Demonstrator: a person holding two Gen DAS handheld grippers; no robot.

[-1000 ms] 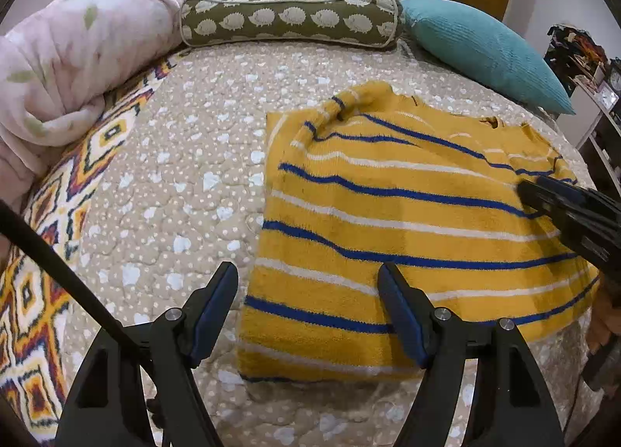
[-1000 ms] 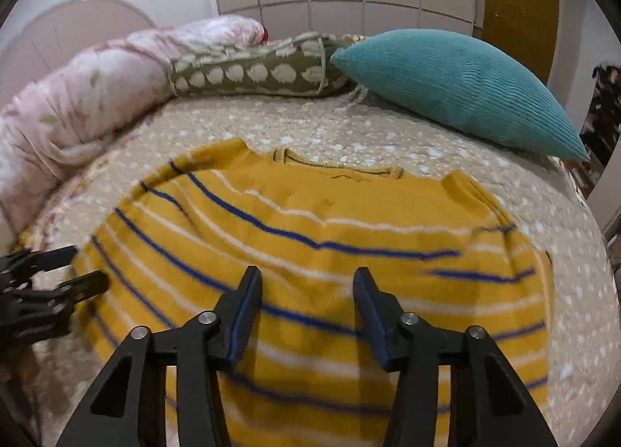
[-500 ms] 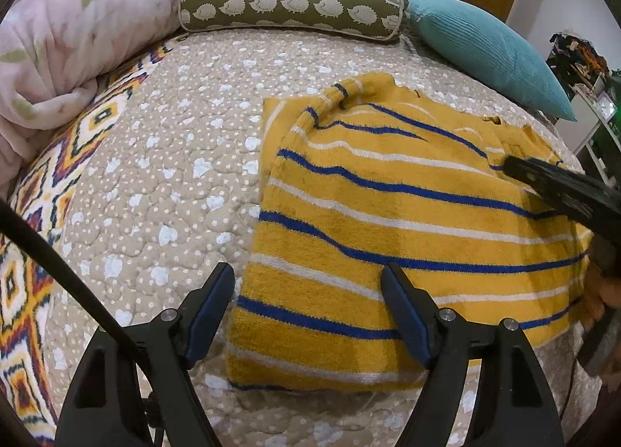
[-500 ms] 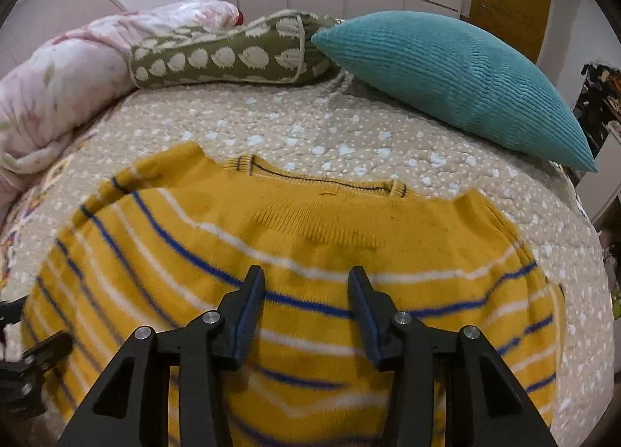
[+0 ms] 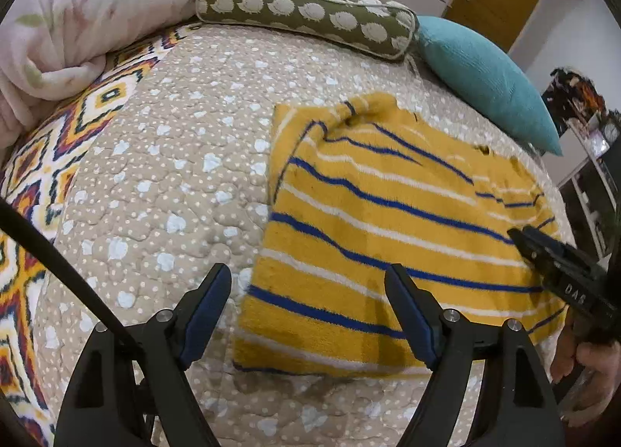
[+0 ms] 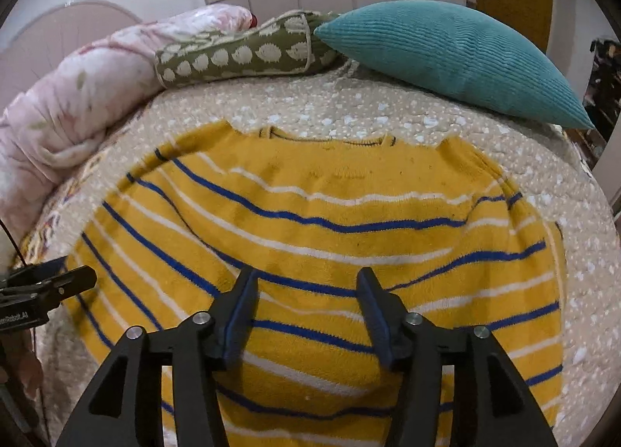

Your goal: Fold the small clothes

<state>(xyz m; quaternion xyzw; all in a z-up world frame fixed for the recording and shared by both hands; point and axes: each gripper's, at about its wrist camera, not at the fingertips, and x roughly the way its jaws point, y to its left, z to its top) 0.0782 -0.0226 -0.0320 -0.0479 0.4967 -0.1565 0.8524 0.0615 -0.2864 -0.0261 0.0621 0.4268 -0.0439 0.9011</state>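
Observation:
A yellow sweater (image 5: 380, 221) with blue and white stripes lies flat on the bed, sleeves folded in. It fills the right wrist view (image 6: 322, 237), neckline at the far side. My left gripper (image 5: 306, 287) is open and empty, just above the sweater's lower left corner. My right gripper (image 6: 306, 291) is open and empty, hovering over the middle of the sweater. The right gripper also shows in the left wrist view (image 5: 559, 260) over the sweater's right edge. The left gripper shows in the right wrist view (image 6: 42, 287) at the far left.
The bed has a beige dotted quilt (image 5: 167, 183) with a patterned border (image 5: 35, 159). A pink rolled duvet (image 5: 77, 8), a green hedgehog bolster (image 5: 306, 16) and a teal pillow (image 6: 454, 54) line the far side. Shelves (image 5: 594, 175) stand at the right.
The right gripper has moved back toward the sweater's middle and lower edge. The left gripper has shifted slightly left and tilted. The sweater has not moved.

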